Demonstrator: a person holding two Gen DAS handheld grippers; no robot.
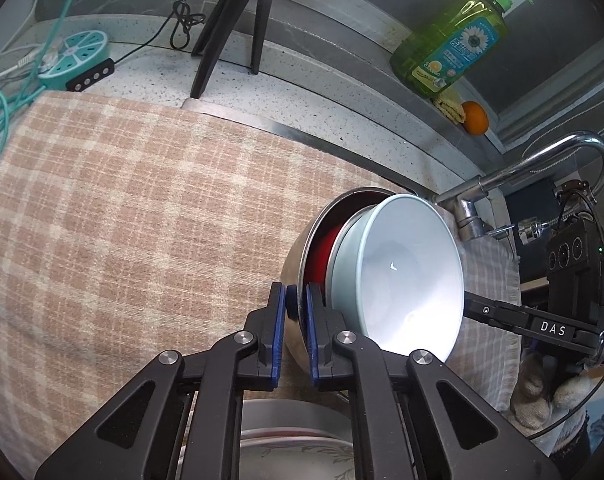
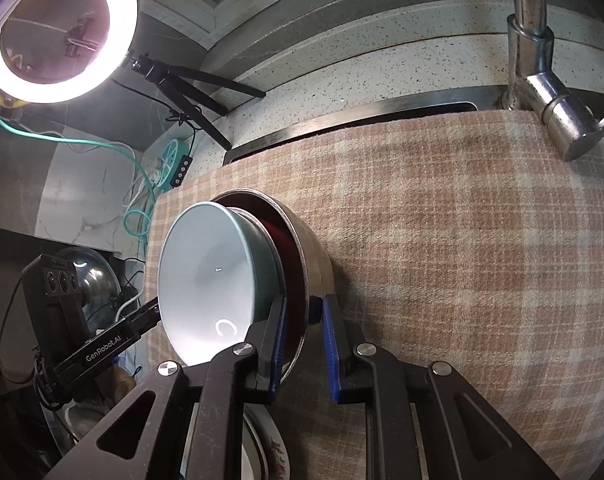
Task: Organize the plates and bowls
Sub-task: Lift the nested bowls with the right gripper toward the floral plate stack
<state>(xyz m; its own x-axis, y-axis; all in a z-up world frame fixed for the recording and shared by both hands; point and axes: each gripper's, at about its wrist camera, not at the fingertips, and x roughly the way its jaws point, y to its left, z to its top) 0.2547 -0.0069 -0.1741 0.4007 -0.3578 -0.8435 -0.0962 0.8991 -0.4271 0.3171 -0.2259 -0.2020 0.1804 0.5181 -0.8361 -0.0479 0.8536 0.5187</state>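
A: What is found around the work, largest first?

B: A checked cloth is spread over the counter. Behind it a black tripod is stood, with a lit ring lamp on it; a chrome tap is seen at the cloth's far edge, and a green soap bottle with an orange on the ledge.

A: And the bowls?

B: Three are counted, nested: a steel bowl outermost, a red one inside it, a pale blue bowl innermost, tilted over the cloth. One flowered plate is partly seen below.

A: The claws?

B: The steel rim is clamped by the left gripper on one side. On the opposite side the right gripper is closed over the same rim.
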